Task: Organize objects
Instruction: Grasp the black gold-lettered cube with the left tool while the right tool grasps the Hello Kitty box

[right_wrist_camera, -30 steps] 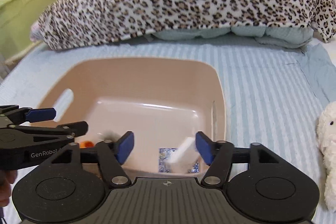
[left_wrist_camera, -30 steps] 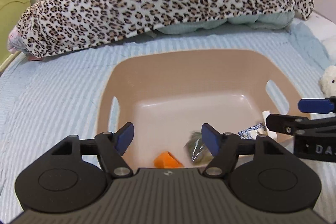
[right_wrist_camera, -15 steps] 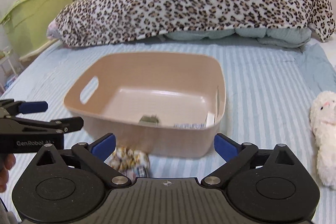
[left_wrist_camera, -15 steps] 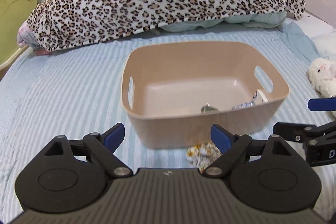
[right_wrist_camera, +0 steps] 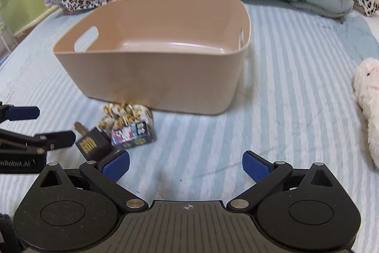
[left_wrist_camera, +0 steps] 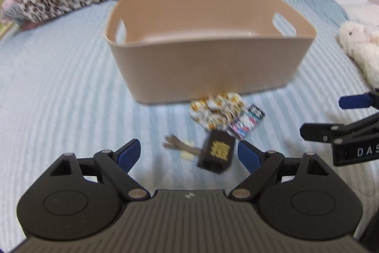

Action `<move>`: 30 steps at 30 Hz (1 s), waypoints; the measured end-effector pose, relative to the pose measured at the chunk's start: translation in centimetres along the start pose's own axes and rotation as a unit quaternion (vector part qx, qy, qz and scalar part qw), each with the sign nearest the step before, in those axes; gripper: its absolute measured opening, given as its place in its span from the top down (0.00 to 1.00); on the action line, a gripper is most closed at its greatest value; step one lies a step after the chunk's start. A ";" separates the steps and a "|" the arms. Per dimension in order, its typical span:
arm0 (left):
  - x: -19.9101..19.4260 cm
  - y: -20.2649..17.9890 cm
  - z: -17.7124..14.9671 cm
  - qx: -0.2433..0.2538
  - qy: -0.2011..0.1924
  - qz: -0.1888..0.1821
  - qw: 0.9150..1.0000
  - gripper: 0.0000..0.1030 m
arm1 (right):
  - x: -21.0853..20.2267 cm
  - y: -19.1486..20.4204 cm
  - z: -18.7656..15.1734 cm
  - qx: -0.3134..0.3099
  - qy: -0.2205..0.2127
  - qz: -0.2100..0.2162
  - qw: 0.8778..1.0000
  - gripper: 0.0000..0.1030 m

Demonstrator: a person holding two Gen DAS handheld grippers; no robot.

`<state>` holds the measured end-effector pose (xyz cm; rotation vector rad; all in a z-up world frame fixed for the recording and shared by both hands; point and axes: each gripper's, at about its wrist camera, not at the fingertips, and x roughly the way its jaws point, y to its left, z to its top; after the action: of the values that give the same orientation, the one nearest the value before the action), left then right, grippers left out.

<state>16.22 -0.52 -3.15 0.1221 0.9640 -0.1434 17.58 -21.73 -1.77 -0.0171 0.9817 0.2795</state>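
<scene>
left tool [left_wrist_camera: 187,154] wide, empty | right tool [right_wrist_camera: 186,166] wide, empty | black box [left_wrist_camera: 216,154] on bed: likely light, stiff (grip flat sides)

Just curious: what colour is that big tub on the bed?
The tub is plain beige-pink all over, clearest in the right wrist view.
</scene>
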 end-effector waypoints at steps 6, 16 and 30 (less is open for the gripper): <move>2.1 -0.9 -0.9 0.012 0.016 -0.008 1.000 0.22 | 0.7 -0.2 -0.4 -0.008 0.007 -0.001 1.000 0.00; 3.1 -0.7 -1.2 0.018 0.009 -0.048 0.999 0.62 | 2.5 0.8 -0.8 -0.022 0.021 0.007 1.000 0.00; 2.8 1.9 -0.2 -0.022 -0.006 -0.049 0.999 0.64 | 5.7 3.2 -0.1 -0.023 0.019 0.032 0.999 0.00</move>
<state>17.97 1.22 -5.53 0.0335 0.9613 -0.2134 19.71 -17.37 -6.13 -0.0324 1.0156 0.3618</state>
